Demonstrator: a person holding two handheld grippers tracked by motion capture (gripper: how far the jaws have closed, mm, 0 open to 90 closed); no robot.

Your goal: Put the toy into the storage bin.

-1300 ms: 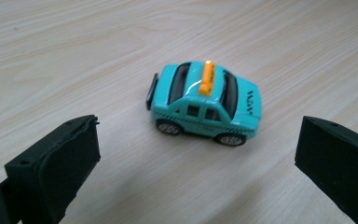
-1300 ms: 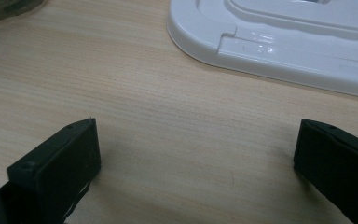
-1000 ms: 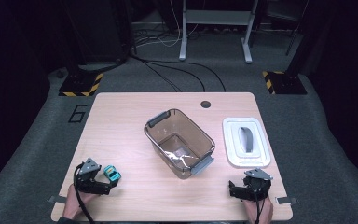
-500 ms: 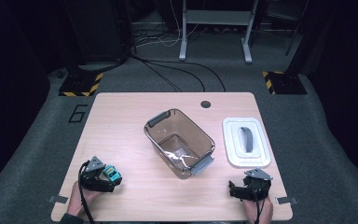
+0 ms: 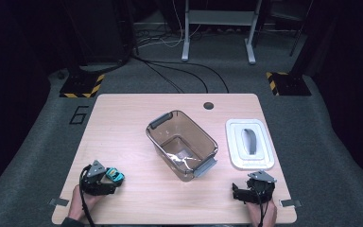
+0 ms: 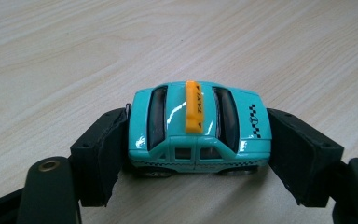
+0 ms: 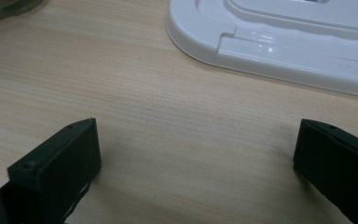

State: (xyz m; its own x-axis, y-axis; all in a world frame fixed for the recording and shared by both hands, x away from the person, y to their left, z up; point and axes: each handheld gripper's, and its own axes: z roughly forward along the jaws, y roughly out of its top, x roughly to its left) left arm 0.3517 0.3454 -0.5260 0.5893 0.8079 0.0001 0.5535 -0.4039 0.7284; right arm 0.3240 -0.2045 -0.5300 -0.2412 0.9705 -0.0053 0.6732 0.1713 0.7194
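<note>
the teal toy taxi [image 6: 198, 128] is clamped end to end by the left gripper [image 6: 198, 154], jaws just closed; the right gripper [image 7: 196, 158] is held wide open, nothing gripped.

1. I take this for a lab or test room: my wooden table [image 5: 123, 127] stands alone on grey carpet [image 5: 312, 142].
2. Beyond the table, black cables [image 5: 179, 78] trail past a metal stand [image 5: 217, 33].
3. Yellow-black hazard blocks [image 5: 80, 87] flank the table's far corners; a "6" [image 5: 79, 115] marks the floor beside it.
</note>
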